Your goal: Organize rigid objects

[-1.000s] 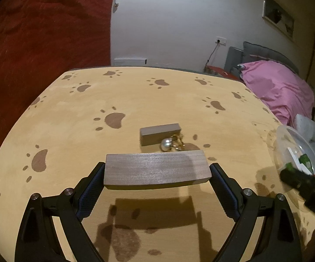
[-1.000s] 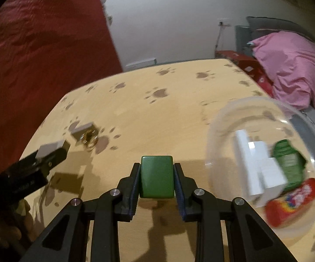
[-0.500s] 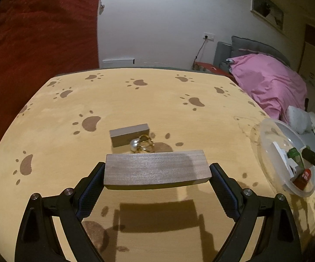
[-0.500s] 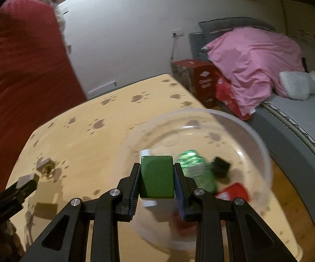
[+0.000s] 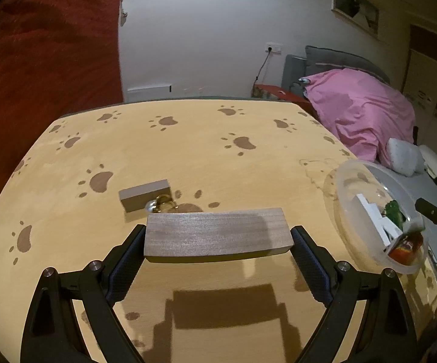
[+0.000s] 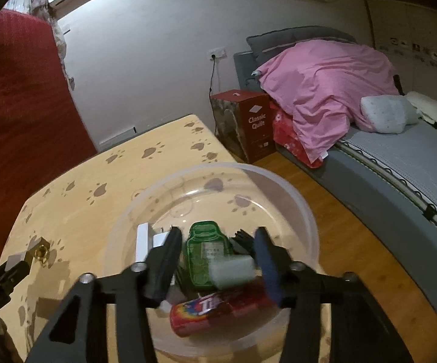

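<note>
My left hand-held gripper [image 5: 218, 239] pinched a long grey-brown wooden block [image 5: 217, 235] end to end, clear above the table [image 5: 188, 151], which carried a yellow paw-print cover. Just beyond it a smaller grey block [image 5: 144, 195] lay on the table, with a gold ring bearing a pearl [image 5: 158, 205] touching its near side.

My right hand-held gripper [image 6: 218, 257] hung over the clear plastic bowl [image 6: 306, 211] at the table's right edge. Its jaws had just been opening and stood spread, pressing on nothing. Between them, blurred, was a pale green block [image 6: 232, 270], lying over a green bottle-shaped piece [image 6: 203, 251]. The bowl also held white blocks [image 6: 146, 242], a small black piece [image 6: 239, 239] and a red candy tube [image 6: 218, 308]. I could not tell whether the pale block had come to rest.
</note>
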